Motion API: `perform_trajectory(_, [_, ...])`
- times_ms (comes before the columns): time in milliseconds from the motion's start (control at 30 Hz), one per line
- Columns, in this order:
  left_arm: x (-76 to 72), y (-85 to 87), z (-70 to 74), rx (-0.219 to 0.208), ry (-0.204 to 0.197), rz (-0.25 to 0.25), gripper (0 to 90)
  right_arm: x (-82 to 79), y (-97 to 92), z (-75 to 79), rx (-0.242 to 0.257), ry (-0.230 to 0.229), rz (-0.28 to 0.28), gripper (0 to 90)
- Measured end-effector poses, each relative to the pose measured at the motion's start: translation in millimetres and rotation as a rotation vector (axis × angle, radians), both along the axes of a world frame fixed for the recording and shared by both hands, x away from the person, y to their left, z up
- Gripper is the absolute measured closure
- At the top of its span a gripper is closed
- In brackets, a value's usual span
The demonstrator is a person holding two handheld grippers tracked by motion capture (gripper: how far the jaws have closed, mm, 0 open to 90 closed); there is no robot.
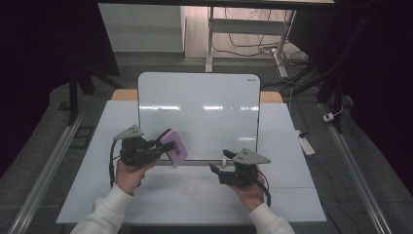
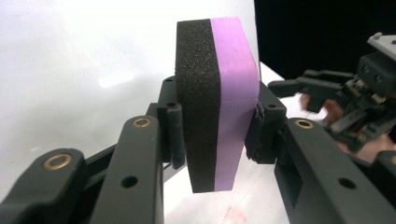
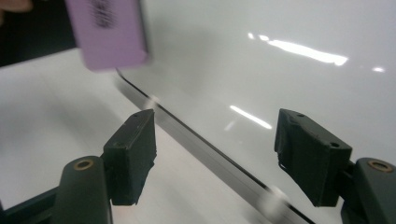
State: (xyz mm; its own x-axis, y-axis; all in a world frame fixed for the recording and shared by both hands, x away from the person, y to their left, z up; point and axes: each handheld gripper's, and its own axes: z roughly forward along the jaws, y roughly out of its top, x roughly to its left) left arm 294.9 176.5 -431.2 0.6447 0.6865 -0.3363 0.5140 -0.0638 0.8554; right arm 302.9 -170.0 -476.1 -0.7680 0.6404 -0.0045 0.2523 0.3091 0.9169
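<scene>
Left gripper view: eraser has black felt side.

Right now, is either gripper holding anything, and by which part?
The left gripper clamps the purple-and-black eraser across its two broad faces, near its lower end. The right gripper holds nothing; its jaws stand open above the whiteboard edge.
</scene>
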Motion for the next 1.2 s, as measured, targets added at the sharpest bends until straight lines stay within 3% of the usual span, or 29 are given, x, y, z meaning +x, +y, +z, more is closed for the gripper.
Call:
perform_trajectory(367, [-0.2, 11.6, 3.4, 0.007, 0.012, 0.018, 62.6, -4.0, -74.6, -6.4, -0.053, 0.007, -0.124, 29.8])
perform_trajectory(633, [6.4, 26.3, 13.2, 0.006, 0.004, 0.069, 62.5, -8.5, -111.5, -11.9, -0.08, 0.01, -0.218, 29.9])
perform_trajectory(833, [22.4, 36.5, 28.4, 0.02, 0.004, 0.112, 62.5, -3.6, -124.9, -16.7, -0.085, 0.02, -0.257, 29.9])
perform_trajectory(1200, [52.2, 54.6, 69.5, 0.072, 0.001, 0.197, 62.5, -0.2, -128.6, -18.6, -0.097, 0.01, -0.278, 29.9])
